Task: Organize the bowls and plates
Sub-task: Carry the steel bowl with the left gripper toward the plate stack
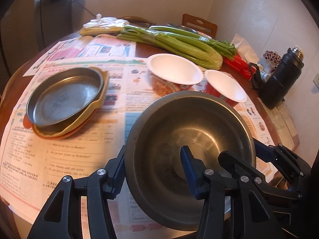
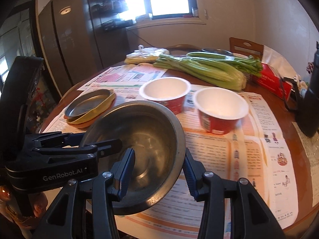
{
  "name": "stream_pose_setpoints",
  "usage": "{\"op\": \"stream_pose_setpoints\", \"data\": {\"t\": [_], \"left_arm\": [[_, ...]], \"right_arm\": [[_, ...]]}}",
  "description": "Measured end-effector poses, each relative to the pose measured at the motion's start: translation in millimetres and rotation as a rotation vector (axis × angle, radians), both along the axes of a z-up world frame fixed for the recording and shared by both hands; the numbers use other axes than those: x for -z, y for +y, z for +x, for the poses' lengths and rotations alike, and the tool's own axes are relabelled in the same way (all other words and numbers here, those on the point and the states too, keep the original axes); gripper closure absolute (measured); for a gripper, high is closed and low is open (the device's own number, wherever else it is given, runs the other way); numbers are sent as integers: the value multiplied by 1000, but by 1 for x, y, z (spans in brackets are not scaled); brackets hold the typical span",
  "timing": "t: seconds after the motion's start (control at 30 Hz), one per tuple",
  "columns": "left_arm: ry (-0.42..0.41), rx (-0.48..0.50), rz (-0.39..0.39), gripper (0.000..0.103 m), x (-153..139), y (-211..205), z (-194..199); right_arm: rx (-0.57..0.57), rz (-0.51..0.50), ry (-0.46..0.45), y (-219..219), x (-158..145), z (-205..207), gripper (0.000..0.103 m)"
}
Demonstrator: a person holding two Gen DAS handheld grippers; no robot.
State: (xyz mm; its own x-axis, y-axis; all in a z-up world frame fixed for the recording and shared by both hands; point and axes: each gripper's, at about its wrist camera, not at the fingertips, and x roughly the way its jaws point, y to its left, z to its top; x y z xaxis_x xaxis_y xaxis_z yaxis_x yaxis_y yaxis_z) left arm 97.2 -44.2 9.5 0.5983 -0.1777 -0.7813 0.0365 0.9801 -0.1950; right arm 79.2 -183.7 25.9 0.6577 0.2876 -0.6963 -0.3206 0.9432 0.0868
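On newspaper-covered table, left wrist view: plate stack (image 1: 65,101) already gathered; two paper bowls (image 1: 175,71) and steel bowl (image 1: 189,155) left unsorted. Left gripper (image 1: 152,169) straddled steel bowl's near-left rim, one finger outside, one inside, jaws parted, pinch unclear. Right wrist view: right gripper (image 2: 157,171) straddled opposite rim of steel bowl (image 2: 139,151) likewise, gap visible, apparently not clamped. Bowl looked tilted, near table's front edge.

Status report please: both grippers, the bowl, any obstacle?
Both hand-held grippers straddle round steel bowl rim, left, right. Not clamped. Red paper cups ahead.
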Motion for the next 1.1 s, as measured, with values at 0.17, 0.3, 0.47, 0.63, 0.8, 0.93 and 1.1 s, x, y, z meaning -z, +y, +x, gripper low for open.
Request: {"op": "stream_pose_setpoints", "data": {"t": [0.17,0.3,0.47,0.63,0.8,0.93,1.1], "left_arm": [[-11,-3,3,50,1,7,-3],[-4,-3,-2,50,5,12,-1],[2,-1,-3,51,10,13,1],[-3,10,4,51,11,12,5],[1,10,8,51,14,13,7],[1,6,13,51,16,14,7],[-6,1,30,51,17,15,6]], "right_arm": [[-6,-8,16,10,4,2,55],[-3,-7,24,12,6,4,55],[2,-11,41,15,11,5,55],[15,-13,48,16,12,8,55],[28,-4,60,15,17,11,55],[28,2,74,16,20,12,55],[29,8,81,17,23,13,55]]}}
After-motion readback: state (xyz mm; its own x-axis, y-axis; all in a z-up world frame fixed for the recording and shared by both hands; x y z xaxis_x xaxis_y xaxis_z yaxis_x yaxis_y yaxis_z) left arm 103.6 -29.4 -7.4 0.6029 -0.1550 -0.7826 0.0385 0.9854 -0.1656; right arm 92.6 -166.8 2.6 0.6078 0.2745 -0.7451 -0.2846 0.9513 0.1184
